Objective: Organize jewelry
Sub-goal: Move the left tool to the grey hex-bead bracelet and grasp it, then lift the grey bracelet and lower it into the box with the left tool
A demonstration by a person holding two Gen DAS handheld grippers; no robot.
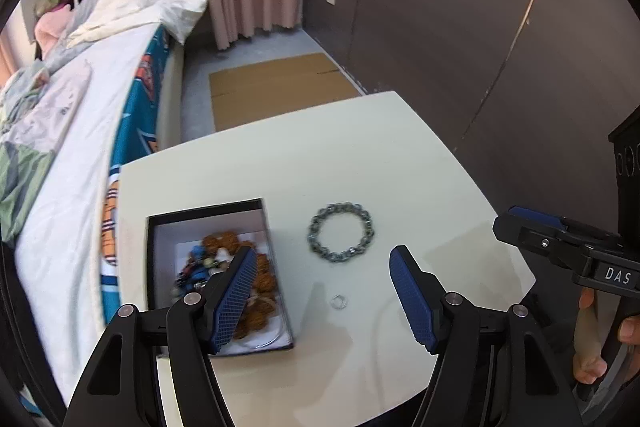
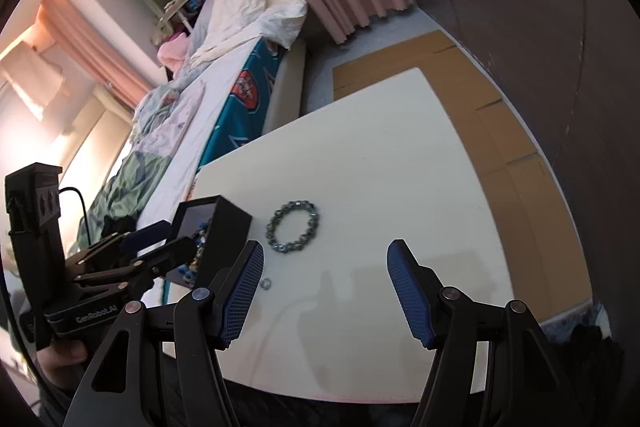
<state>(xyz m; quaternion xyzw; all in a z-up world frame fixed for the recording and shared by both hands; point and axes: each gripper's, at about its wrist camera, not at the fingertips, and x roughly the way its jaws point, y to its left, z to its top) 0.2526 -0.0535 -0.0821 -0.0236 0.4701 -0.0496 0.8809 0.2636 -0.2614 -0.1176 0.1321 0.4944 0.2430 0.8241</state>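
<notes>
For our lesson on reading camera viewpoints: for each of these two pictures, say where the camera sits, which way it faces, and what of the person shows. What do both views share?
Left wrist: on the left hand-held gripper, jaws open, facing down at the open black box; the right hand shows.
Right wrist: on the right hand-held gripper, jaws open, facing down at the white table; the left hand shows.
Shared: grey chain-link bracelet, small silver ring, box, table.

Both tongs (image 1: 324,297) (image 2: 325,291) are black with silver pivot screws; fingers (image 1: 412,297) carry blue textured pads.
</notes>
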